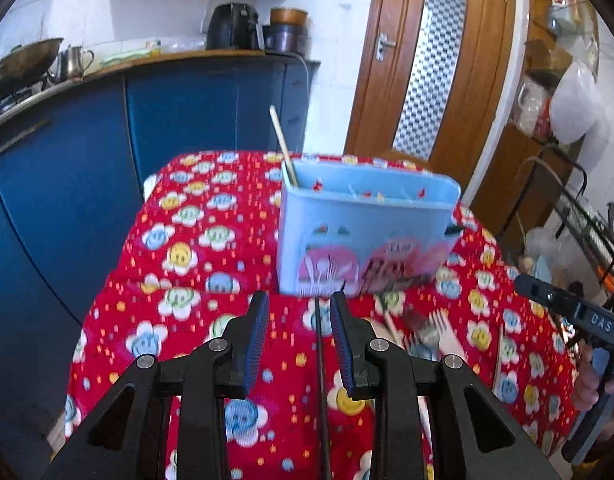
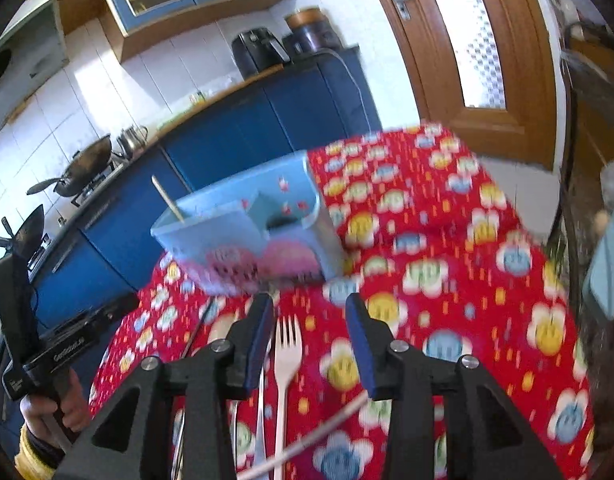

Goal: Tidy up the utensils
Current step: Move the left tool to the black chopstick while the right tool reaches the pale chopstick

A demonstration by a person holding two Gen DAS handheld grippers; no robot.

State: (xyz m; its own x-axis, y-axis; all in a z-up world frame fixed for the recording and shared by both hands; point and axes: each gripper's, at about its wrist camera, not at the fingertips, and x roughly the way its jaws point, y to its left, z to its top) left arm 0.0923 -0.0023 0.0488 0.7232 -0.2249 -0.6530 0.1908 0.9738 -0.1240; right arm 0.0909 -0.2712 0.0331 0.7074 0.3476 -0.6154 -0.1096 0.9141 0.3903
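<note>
Utensils [image 2: 285, 364] on tablecloth [image 2: 427, 208], caddy [image 1: 363, 232] behind, perhaps one chopstick [image 1: 283, 144] inside

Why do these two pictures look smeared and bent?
Left wrist view: the light blue plastic utensil holder and the forks beside it are motion-smeared; the wooden door bows from the fisheye lens. Right wrist view: heavier blur across the red flowered tablecloth; dark corners.

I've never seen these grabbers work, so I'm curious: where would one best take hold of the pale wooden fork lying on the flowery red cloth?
Probably the pale wooden fork by its slim, straight handle, coming from above with a jaw on each long edge. It lies flat, tines toward the light blue plastic holder.
</note>
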